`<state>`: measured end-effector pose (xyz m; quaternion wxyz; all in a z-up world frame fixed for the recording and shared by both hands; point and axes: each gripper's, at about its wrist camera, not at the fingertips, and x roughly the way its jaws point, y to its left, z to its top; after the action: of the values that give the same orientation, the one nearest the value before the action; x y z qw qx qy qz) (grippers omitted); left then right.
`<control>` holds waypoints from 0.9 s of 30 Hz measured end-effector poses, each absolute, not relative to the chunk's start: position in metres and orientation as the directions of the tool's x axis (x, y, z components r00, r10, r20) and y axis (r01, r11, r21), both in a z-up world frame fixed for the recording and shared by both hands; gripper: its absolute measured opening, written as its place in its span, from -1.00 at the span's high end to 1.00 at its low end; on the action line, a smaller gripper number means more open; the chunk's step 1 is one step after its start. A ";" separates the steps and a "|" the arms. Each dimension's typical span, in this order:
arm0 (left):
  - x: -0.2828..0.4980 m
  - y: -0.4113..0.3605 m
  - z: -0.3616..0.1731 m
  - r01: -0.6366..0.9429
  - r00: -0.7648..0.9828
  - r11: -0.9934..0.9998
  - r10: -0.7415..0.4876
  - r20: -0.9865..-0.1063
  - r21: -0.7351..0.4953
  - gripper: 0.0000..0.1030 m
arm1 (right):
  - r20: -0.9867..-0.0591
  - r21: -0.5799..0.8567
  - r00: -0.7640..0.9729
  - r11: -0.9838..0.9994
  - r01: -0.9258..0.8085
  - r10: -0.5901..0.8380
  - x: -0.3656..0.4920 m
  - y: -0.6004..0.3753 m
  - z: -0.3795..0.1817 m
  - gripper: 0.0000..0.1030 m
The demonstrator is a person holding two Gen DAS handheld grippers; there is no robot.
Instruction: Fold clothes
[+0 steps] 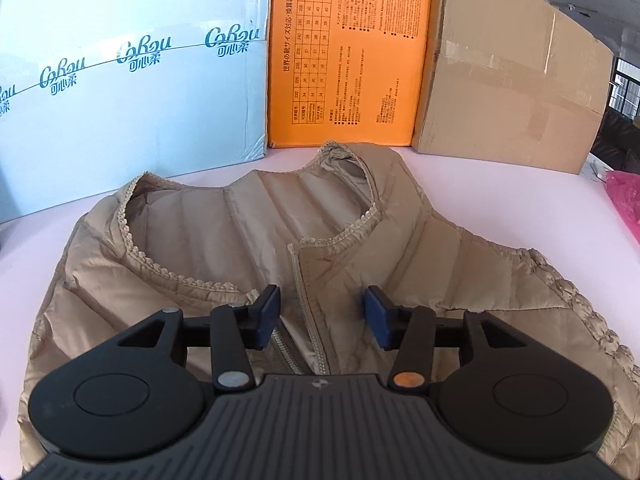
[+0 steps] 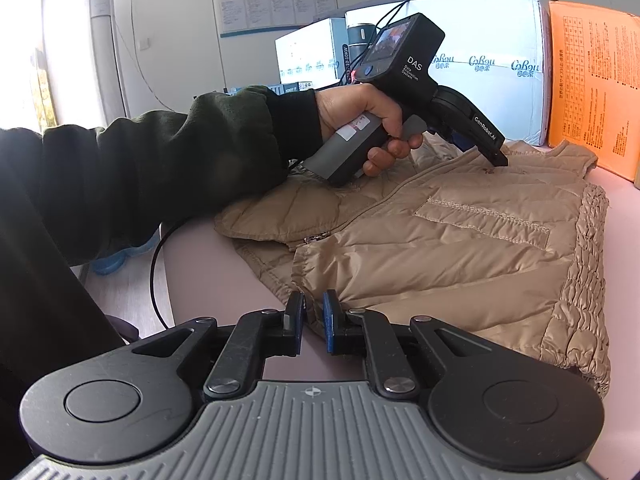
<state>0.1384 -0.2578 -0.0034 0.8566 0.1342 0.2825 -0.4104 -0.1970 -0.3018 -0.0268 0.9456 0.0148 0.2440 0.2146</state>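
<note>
A tan quilted vest (image 1: 440, 256) lies flat on the pink table (image 1: 460, 176), front up, collar toward the boxes. My left gripper (image 1: 322, 316) is open just over the zipper below the collar, its blue pads either side of it and not pressing. In the right wrist view a hand holds that left gripper (image 2: 498, 160) with its tips low over the vest (image 2: 460, 248) near the neckline. My right gripper (image 2: 313, 320) is all but closed at the vest's near hem corner. Only a narrow slit shows between its pads, and I cannot tell whether fabric is caught there.
A white box (image 1: 132, 80), an orange box (image 1: 348, 60) and a brown carton (image 1: 512, 80) wall the table's far side. A pink bag (image 1: 626, 196) lies at the right edge. A dark sleeve (image 2: 160, 160) and a black cable (image 2: 154, 280) cross the left side.
</note>
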 end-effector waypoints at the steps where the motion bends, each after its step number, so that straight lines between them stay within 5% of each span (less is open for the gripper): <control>1: 0.137 -0.258 -0.003 0.770 0.522 0.637 -0.618 -0.588 0.014 -0.20 | -0.454 0.134 0.789 0.907 -0.400 0.415 -0.197 -0.302 -0.027 0.78; 27: 0.067 -0.280 0.002 0.718 0.688 0.628 -0.574 -0.444 0.300 -0.60 | -0.440 0.068 0.787 0.890 -0.451 0.433 -0.195 -0.285 -0.033 -0.02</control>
<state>0.0669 -0.2804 0.0015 0.8888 0.2320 0.1550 -0.3635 -0.1953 -0.2852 -0.0333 0.9450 -0.0205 0.2278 0.2339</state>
